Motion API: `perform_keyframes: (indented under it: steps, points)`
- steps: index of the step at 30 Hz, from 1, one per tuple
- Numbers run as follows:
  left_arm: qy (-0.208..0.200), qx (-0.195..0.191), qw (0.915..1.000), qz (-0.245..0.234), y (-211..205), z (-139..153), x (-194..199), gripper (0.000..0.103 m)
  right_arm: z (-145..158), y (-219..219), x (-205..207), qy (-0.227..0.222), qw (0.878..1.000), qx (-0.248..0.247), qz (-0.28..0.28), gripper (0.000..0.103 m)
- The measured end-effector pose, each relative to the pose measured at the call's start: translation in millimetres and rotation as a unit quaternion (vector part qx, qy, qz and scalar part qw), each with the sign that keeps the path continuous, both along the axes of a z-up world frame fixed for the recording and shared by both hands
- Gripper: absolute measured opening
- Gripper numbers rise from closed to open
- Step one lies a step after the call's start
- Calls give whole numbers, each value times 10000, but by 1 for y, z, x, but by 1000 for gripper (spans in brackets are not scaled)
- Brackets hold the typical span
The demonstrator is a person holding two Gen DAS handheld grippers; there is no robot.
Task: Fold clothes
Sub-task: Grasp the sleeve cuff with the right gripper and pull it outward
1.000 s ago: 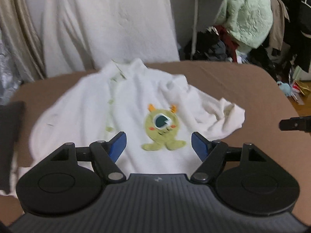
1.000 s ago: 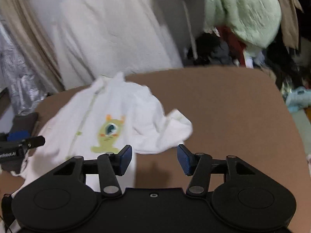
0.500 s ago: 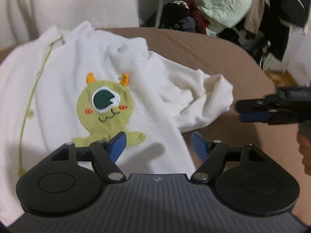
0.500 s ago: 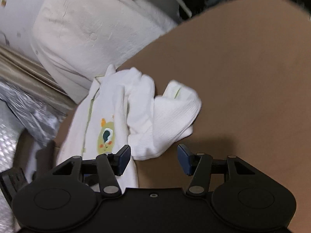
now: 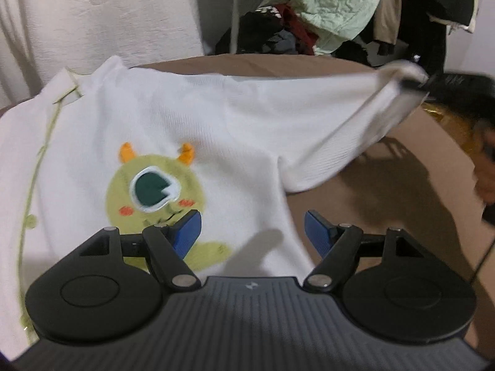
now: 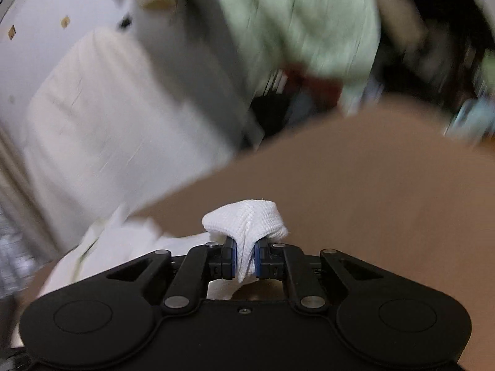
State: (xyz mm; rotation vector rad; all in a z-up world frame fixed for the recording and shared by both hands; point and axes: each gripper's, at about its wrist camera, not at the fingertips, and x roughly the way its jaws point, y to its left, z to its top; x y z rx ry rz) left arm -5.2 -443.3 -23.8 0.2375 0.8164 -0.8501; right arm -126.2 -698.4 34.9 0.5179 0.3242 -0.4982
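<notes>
A white knit cardigan (image 5: 173,117) with a green one-eyed monster patch (image 5: 154,185) lies on the brown table (image 5: 402,191). My left gripper (image 5: 252,232) hovers open just above its lower front, nothing between the blue pads. In the right wrist view my right gripper (image 6: 245,259) has its jaws closing, the pads pinching the white sleeve cuff (image 6: 244,219). The left wrist view shows that sleeve (image 5: 340,130) stretched out to the right and lifted off the table, with the right gripper (image 5: 414,85) blurred at its end.
A large cream garment (image 5: 102,15) hangs behind the table. A pale green quilted jacket (image 5: 337,3) and dark clothes (image 5: 272,37) pile up at the back right. A hand (image 5: 485,182) shows at the right edge. Bare brown table (image 6: 371,201) extends rightward.
My right gripper has closed on the sleeve cuff and pulled the sleeve out straight to the right, off the table. The left gripper came down close over the cardigan and now holds still.
</notes>
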Motion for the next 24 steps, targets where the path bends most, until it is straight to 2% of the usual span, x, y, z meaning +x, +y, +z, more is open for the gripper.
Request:
perform_keyframes:
  steps: [3, 5, 6, 10, 13, 14, 15, 16, 17, 18, 19, 20, 21, 22, 23, 24]
  points:
    - [68, 30, 9997, -214, -11, -2, 0, 73, 25, -20, -23, -107, 9959, -846, -290, 9]
    - [68, 135, 9993, -355, -20, -6, -2, 73, 23, -35, -28, 145, 9911, -1277, -350, 11]
    - [28, 250, 9989, -398, -24, -10, -3, 74, 14, -45, -28, 321, 9903, -1298, -370, 13]
    - [-106, 803, 9963, -274, -41, -27, -2, 76, -27, -76, -44, 381, 9976, -16, -585, 20]
    - [-105, 901, 9958, -100, -45, -34, 4, 76, -31, -75, -48, 698, 9951, 37, -703, 20]
    - [-138, 917, 9957, -33, -45, -35, 6, 70, -28, -75, -49, 705, 9949, 109, -717, 20]
    - [-175, 942, 9954, 34, -46, -36, 7, 58, -25, -76, -50, 650, 9950, 236, -720, 20]
    - [-308, 1178, 9925, 102, -50, -36, 6, 33, -24, -77, -53, 582, 9942, 519, -740, 20]
    - [-440, 1413, 9888, 170, -53, -36, 5, 21, -24, -80, -56, 507, 9919, 877, -766, 22]
    - [-566, 1636, 9846, 239, -57, -36, 5, 14, -27, -84, -60, 473, 9857, 1394, -816, 24]
    - [-528, 1566, 9858, 314, -54, -31, 6, 6, -33, -87, -63, 466, 9754, 1981, -851, 33]
    - [-490, 1496, 9868, 390, -51, -26, 7, 6, -42, -87, -68, 458, 9603, 2620, -845, 44]
    - [-454, 1423, 9877, 464, -48, -21, 8, 5, -52, -87, -72, 431, 9440, 3180, -770, 46]
    - [-479, 1298, 9891, 512, -42, -16, 7, 5, -61, -83, -73, 301, 9327, 3541, -609, 46]
    - [-533, 1209, 9896, 564, -37, -12, 4, 5, -67, -77, -71, 103, 9302, 3643, -438, 49]
    - [-524, 1148, 9901, 610, -32, -10, 4, 5, -71, -73, -67, -28, 9334, 3570, -378, 51]
